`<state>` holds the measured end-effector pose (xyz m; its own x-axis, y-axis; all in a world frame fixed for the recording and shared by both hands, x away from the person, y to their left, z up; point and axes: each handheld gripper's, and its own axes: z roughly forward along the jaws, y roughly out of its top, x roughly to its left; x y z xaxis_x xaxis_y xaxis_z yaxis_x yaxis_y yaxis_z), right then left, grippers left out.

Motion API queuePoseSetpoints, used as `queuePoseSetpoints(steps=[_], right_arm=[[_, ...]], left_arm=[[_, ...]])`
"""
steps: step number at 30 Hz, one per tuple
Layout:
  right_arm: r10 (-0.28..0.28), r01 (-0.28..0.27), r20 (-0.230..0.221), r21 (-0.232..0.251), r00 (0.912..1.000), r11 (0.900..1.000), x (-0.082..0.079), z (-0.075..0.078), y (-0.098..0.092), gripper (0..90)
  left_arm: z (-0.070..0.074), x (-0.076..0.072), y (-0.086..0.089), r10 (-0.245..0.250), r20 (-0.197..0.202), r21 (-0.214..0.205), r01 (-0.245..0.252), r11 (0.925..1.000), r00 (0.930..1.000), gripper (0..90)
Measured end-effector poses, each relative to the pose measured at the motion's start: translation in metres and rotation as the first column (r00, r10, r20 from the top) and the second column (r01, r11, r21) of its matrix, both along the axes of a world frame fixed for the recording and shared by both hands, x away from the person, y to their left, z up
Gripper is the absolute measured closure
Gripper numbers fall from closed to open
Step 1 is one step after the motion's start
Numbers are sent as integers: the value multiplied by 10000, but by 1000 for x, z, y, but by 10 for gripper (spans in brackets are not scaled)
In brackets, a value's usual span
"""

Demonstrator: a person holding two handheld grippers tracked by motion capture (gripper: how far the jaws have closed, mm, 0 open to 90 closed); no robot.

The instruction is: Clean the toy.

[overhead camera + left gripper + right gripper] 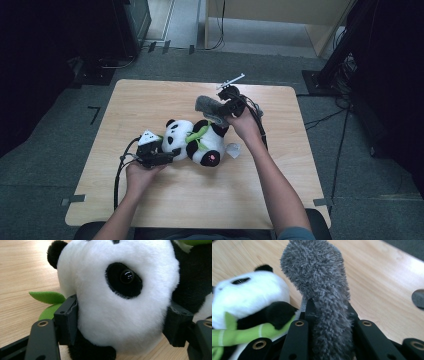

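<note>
Panda (120, 302) eye close-up, left gripper view; high view, whole toy.

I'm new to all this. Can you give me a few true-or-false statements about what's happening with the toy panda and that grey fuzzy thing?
1. The left hand-held gripper clamps the panda by its head. True.
2. The right hand-held gripper holds a grey fuzzy cloth. True.
3. The panda stands upright. False: it lies on the table.
4. The panda holds a red stick. False: its bamboo stick is green.
</note>
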<state>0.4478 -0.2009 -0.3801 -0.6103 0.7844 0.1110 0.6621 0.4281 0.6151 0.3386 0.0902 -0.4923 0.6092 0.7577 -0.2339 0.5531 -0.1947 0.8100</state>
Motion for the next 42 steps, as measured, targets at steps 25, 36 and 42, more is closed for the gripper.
queuePoseSetpoints(steps=[25,36,42], right_arm=[[1967,-1969,76,470,9804,9793,-1,-17,114,589],[2072,-2059,-257,458,9780,9775,-9,-26,110,716],[1791,-1797,-290,-227,9834,9835,-11,-23,93,731]], left_arm=[[1,1,0,-27,3,-117,27,9999,10000,255],[0,2,0,143,-278,-192,-148,9997,9995,265],[-1,3,1,102,-369,-187,-109,9998,9993,274]])
